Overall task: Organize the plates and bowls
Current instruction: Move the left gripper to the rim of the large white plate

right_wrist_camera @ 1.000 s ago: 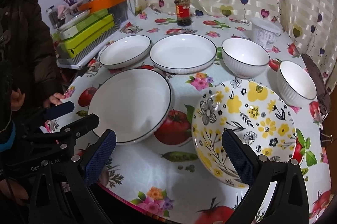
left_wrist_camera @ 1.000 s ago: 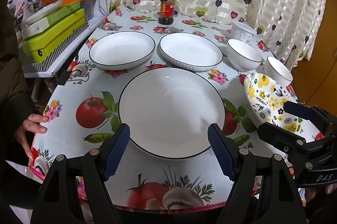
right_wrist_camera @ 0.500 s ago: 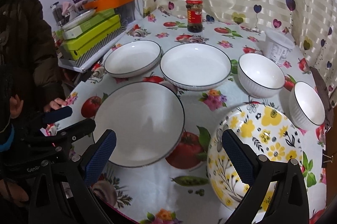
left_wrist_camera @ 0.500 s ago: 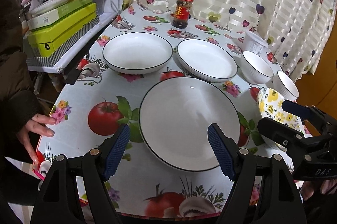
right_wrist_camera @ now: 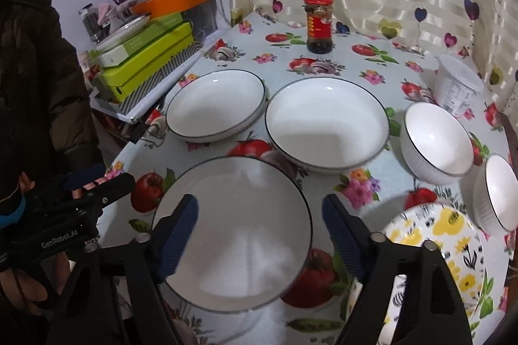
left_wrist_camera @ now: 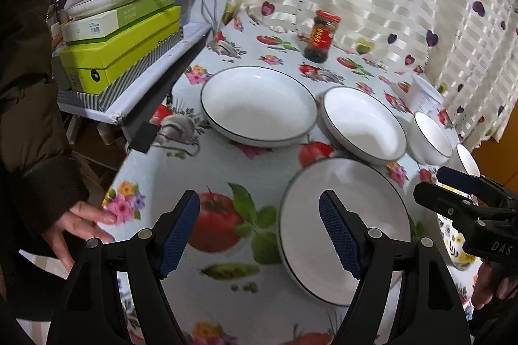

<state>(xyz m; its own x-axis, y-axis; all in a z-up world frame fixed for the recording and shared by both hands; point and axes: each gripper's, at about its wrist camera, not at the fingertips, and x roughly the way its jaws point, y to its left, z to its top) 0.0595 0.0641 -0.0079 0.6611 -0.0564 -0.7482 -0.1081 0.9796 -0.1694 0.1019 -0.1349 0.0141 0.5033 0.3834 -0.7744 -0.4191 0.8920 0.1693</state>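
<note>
**Both grippers spread wide above the plates**

The large white plate (right_wrist_camera: 233, 235) fills the lower centre of the right wrist view, beneath the right gripper (right_wrist_camera: 259, 235), jaws released. Two plates (right_wrist_camera: 327, 131) sit above it, bowls (right_wrist_camera: 435, 139) right. The left gripper (left_wrist_camera: 259, 235) gapes, apparently over tablecloth (left_wrist_camera: 162, 157).

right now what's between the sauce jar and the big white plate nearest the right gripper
In the right wrist view, one white-rimmed plate sits between the sauce jar and the near plate; otherwise only tablecloth.
</note>
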